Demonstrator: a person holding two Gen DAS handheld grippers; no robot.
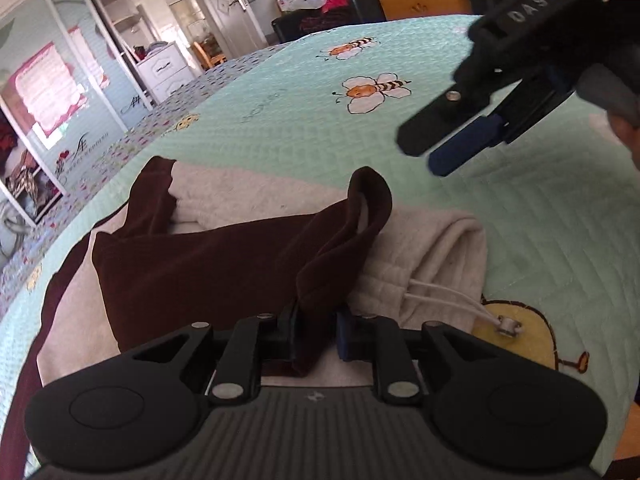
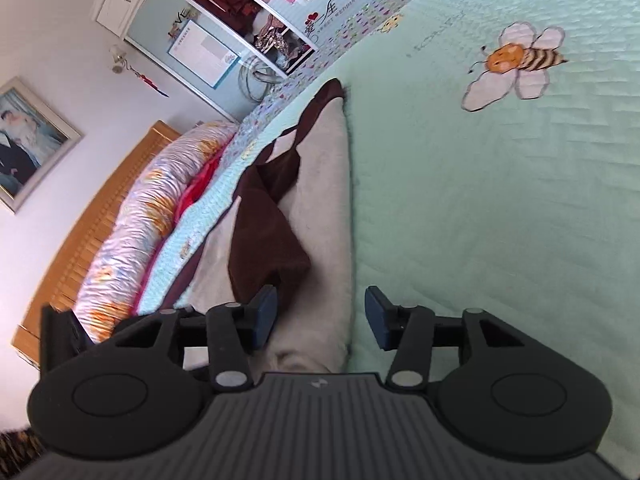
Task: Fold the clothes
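We have the left gripper pinching a brown fold of the brown-and-cream garment, which lies half-folded on the bee-print bedspread, long axis running left to right. The right gripper hovers empty, jaws apart, far right of it, so left is nearer. Drawstring trails near right. Garment's left end is cut off; layers underneath hidden.
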